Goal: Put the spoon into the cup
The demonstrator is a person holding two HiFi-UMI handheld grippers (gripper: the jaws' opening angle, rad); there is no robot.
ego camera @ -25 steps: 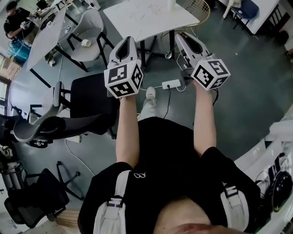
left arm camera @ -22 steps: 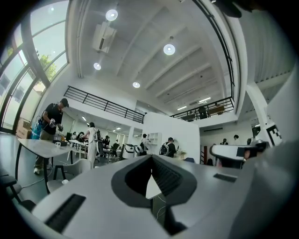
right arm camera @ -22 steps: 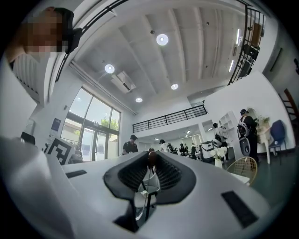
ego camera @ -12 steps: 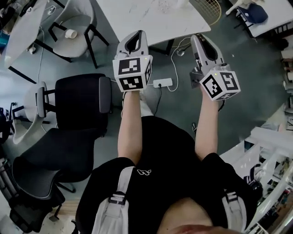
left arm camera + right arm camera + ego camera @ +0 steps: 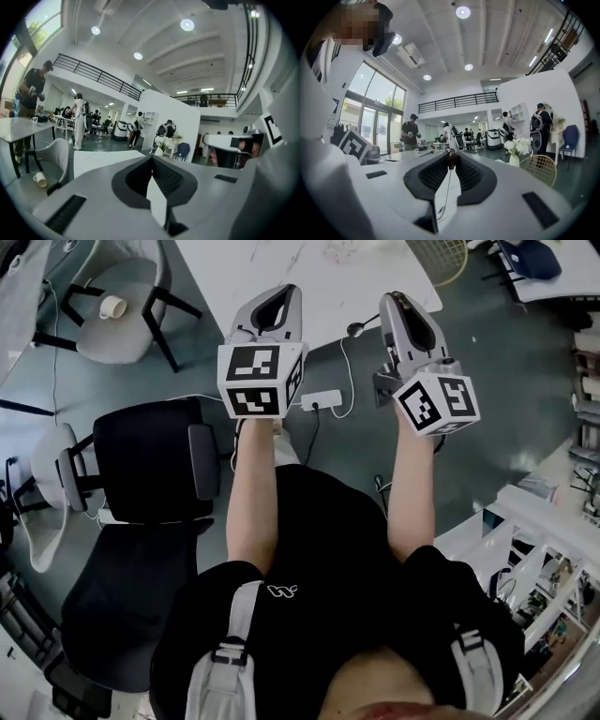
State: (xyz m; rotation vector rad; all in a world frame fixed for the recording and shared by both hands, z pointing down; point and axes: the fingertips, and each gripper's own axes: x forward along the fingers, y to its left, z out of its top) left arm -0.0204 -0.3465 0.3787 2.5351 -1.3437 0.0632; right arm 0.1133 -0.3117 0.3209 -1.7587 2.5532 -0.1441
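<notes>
Right gripper [image 5: 452, 155] jaws are clamped on the spoon [image 5: 452, 160], its dark reddish knob pinched at their tips, thin wire handle and small bowl hanging back beneath them; left gripper [image 5: 151, 159] jaws are pressed together, empty. Pickup looks done, drop-in still to do; only a paper cup [image 5: 40, 178] lies far left of the left jaws.

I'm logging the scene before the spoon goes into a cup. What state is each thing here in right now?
left gripper: shut, nothing between its jaws.
right gripper: shut on the spoon.
spoon: held, its dark end pinched at the jaw tips, thin handle running back between the jaws.
paper cup: lying on its side on the grey chair seat.
ceiling lights: on.
</notes>
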